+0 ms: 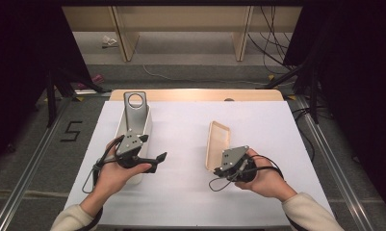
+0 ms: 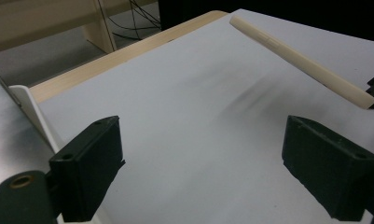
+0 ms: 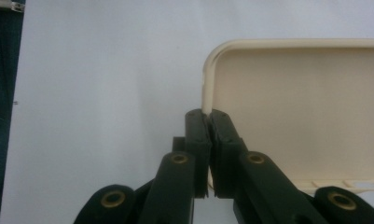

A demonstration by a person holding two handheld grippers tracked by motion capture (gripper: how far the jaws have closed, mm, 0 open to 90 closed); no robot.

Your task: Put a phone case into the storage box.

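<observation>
A cream, shallow lid [image 1: 218,142] lies lengthwise on the white table [image 1: 181,192], right of the middle. My right gripper [image 1: 215,170] is shut on its near rim. In the right gripper view the two jaws [image 3: 208,116] pinch the rim at the rounded corner of the lid [image 3: 306,107]. My left gripper [image 1: 157,162] is open, points right and holds nothing. It hovers beside a white oblong box [image 1: 147,127], from which a grey metal plate with a round hole [image 1: 135,113] sticks out. In the left gripper view the wide jaws [image 2: 201,158] frame bare table, with the lid [image 2: 306,63] farther off.
The table's wooden far edge [image 1: 195,95] borders the floor. A "5" mark [image 1: 71,131] is on the floor at left. Wooden furniture legs [image 1: 125,43] and cables [image 1: 272,43] lie beyond. Dark stand legs [image 1: 51,96] flank both sides.
</observation>
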